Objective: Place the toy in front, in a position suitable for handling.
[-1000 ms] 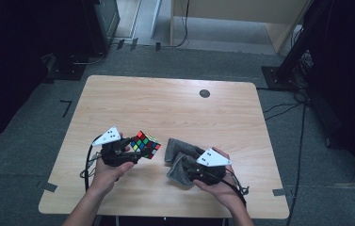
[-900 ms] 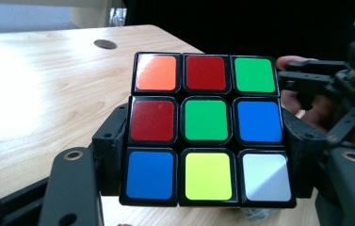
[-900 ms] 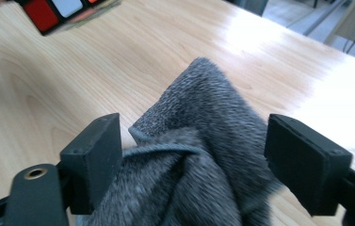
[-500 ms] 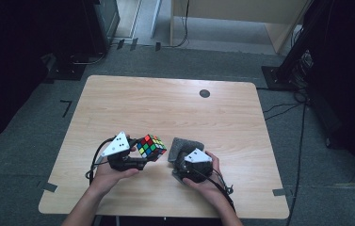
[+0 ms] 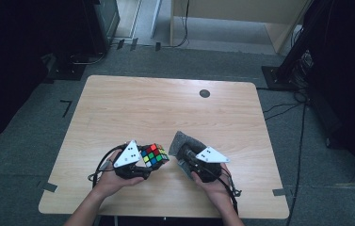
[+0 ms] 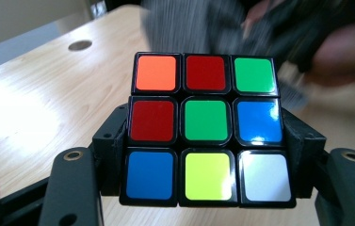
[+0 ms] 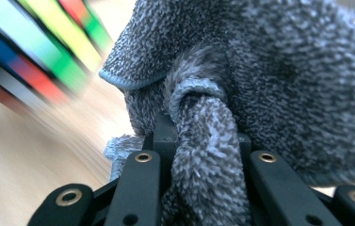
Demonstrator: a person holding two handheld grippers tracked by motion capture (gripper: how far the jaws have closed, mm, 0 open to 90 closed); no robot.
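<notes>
The Rubik's cube (image 6: pixel 206 129) sits clamped between the two black jaws of the left gripper (image 6: pixel 206 160), which press on its left and right sides at the middle and lower rows. The face toward the left gripper view reads orange, red, green across the top row, red, green, blue across the middle, and blue, yellow, white across the bottom. In the high view the cube (image 5: pixel 154 155) is held near the front edge of the wooden table (image 5: pixel 133 108), left of centre, with the left gripper (image 5: pixel 140 162) under a grey three-cornered plate.

Just to the right of the cube, close to it, is a grey terry cloth (image 5: pixel 184 142). The right gripper (image 5: pixel 188 155) has just been closing, and its jaws now stand together, pinching a fold of the cloth (image 7: pixel 208 136); the rest of the cloth bunches above and to the right of the jaws. The cube appears blurred at the upper left of the right gripper view.

A round dark grommet (image 5: pixel 205 93) lies in the tabletop near the far edge, well apart from both grippers.
</notes>
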